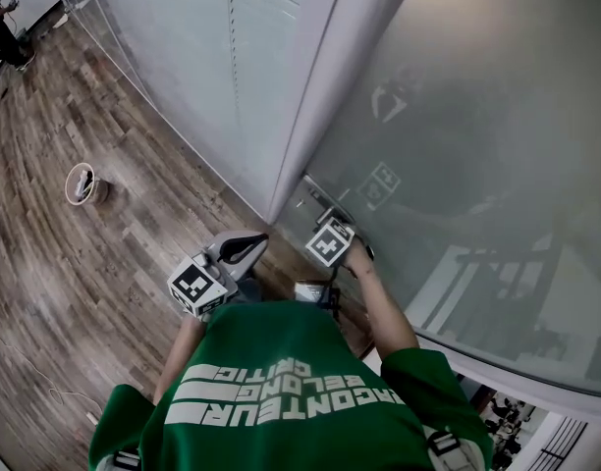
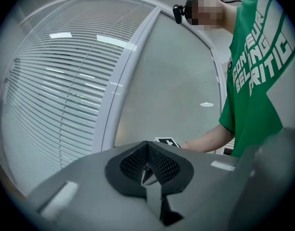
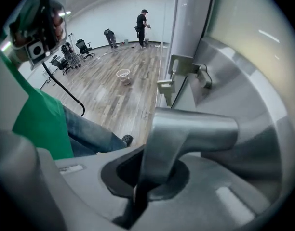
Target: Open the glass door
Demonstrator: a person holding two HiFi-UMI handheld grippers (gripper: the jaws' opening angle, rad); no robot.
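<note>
right gripper clamped on the door handle, left gripper idle

the right gripper (image 3: pixel 140 184) points steeply down, and its jaws are closed onto the door handle (image 3: pixel 186 134), a brushed metal lever. the lever's end sits down in the dark hollow between the pads, and the rest of it runs off to the right toward the glass door (image 1: pixel 477 145). the door is a frosted pane filling the right of the scene, just right of a white frame post (image 1: pixel 320 86). its handle is at the near left edge of the pane, close beside that post. farther along the same edge, a second metal fitting (image 3: pixel 183 67) is fixed to the door.

the left gripper (image 2: pixel 148 161) is held level to the left of the right one, apart from it and touching nothing. its jaws are closed together with nothing between them, the mesh pads meeting at the middle. it faces the slatted blinds (image 2: pixel 56 95) behind glass on the left of the post, and the right gripper's marker cube (image 2: pixel 167 141) shows just beyond its tips.

the person, in a green shirt (image 1: pixel 281 381), stands near the door on a wood plank floor (image 1: pixel 84 263). a small round bucket (image 1: pixel 81 183) sits on the floor well to the left. far across the room, two other people (image 3: pixel 142 25) stand near the white wall, with office chairs (image 3: pixel 82 47) to one side.
</note>
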